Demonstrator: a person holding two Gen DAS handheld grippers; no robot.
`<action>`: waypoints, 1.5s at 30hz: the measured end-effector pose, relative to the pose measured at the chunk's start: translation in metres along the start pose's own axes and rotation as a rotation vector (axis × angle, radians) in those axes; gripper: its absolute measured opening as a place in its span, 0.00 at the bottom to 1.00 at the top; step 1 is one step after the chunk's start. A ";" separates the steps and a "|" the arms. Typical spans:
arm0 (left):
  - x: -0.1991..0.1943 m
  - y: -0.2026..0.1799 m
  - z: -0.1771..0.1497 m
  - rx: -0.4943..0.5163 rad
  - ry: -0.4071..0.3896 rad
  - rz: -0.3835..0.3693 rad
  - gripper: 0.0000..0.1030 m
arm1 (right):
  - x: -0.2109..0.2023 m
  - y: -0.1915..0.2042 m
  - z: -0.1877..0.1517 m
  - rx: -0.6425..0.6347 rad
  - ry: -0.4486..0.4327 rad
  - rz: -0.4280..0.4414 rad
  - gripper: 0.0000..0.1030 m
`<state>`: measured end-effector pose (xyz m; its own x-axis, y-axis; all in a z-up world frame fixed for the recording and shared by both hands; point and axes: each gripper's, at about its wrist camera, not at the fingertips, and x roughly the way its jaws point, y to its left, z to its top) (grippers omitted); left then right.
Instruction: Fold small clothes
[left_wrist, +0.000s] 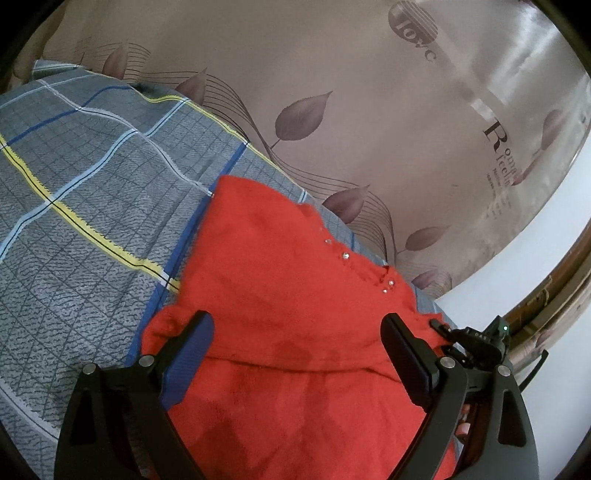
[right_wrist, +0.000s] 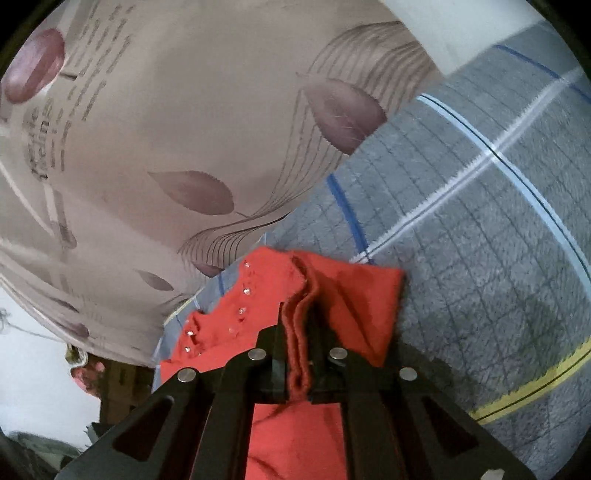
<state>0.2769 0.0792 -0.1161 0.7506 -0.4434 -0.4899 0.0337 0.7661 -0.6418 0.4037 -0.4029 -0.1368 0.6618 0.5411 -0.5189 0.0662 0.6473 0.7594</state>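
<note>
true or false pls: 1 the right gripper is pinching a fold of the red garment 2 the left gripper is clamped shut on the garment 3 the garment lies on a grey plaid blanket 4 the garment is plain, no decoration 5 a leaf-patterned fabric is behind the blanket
1. True. The right gripper is shut on a bunched fold of the red garment.
2. False. The left gripper stands wide open, the garment lying between its fingers without being pressed.
3. True. It rests on the grey plaid blanket.
4. False. Small shiny studs run along its edge.
5. True. The leaf-patterned fabric rises behind.
</note>
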 end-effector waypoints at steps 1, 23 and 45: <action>0.000 0.000 0.000 0.000 0.000 0.001 0.89 | -0.002 -0.002 0.000 0.004 0.001 0.005 0.07; -0.001 0.003 0.000 -0.017 0.000 -0.018 0.89 | -0.060 -0.013 -0.018 0.035 -0.086 -0.035 0.28; -0.180 0.009 -0.120 0.003 0.276 -0.115 0.90 | -0.231 0.008 -0.270 -0.220 0.227 -0.042 0.49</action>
<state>0.0626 0.1101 -0.1045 0.5339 -0.6365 -0.5566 0.1097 0.7048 -0.7008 0.0499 -0.3779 -0.1163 0.4769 0.6015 -0.6409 -0.0895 0.7586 0.6454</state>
